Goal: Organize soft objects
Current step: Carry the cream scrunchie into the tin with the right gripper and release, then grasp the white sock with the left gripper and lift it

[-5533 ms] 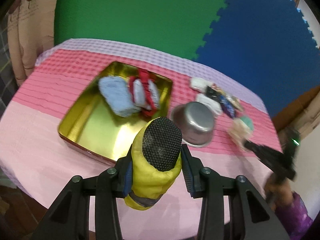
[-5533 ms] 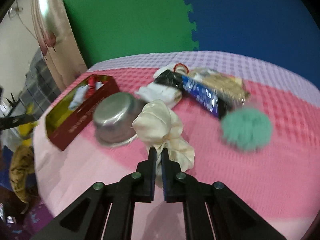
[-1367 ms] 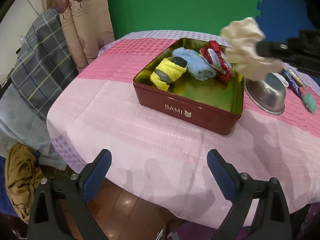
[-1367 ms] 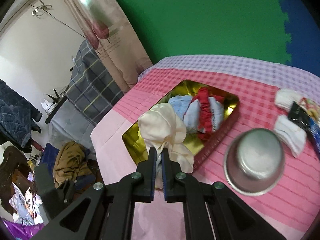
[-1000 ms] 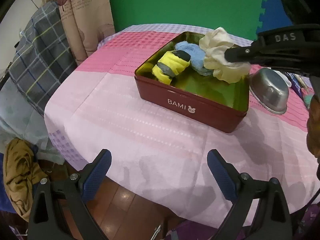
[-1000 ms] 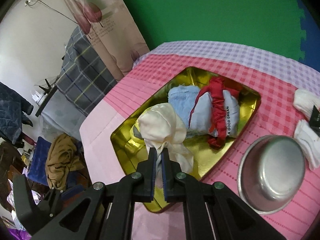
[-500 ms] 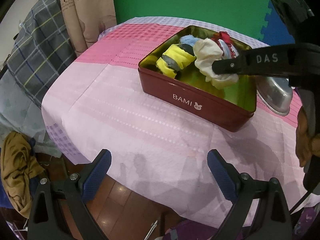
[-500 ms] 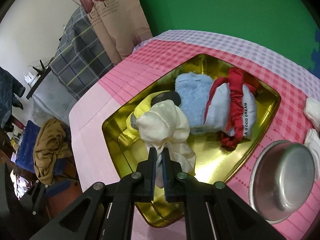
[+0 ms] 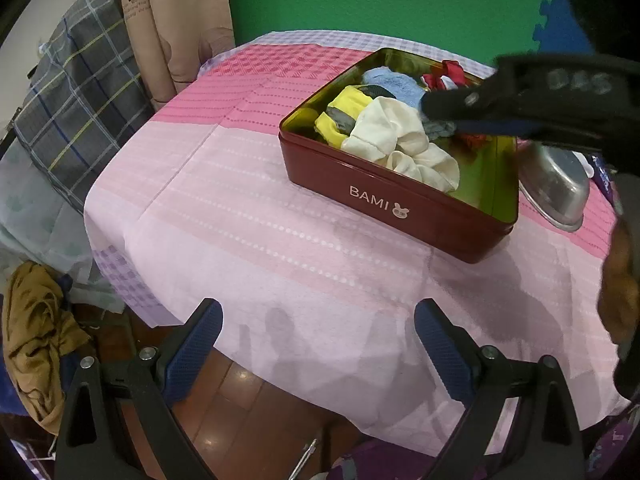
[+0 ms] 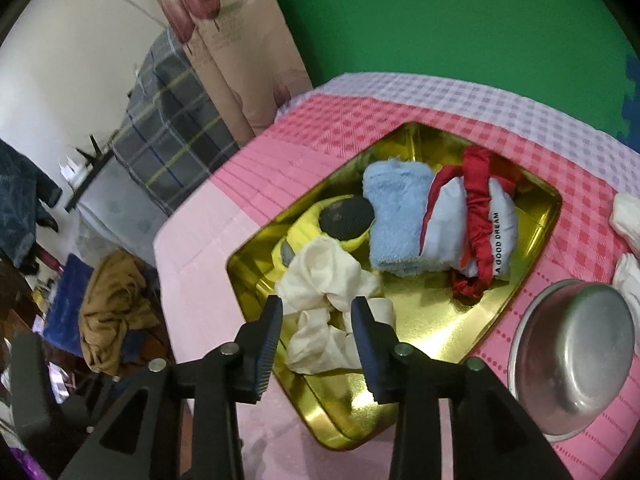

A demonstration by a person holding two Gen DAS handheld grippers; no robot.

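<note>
Cream cloth let go into the tin

The right gripper (image 10: 318, 314) has just been opening its jaws; the cream cloth (image 10: 332, 308) lies between them, seemingly untouched, in the red tin (image 9: 384, 196), against the yellow roll (image 10: 316, 232). The left gripper (image 9: 316, 336) hangs wide open, empty, over the table (image 9: 248, 232) edge.

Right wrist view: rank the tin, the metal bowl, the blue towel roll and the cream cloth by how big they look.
1. Tin, clearly largest.
2. Metal bowl, though it sits nearer the camera.
3. Blue towel roll and cream cloth: look alike; the cloth is crumpled and partly behind the right gripper, so unranked.
</note>
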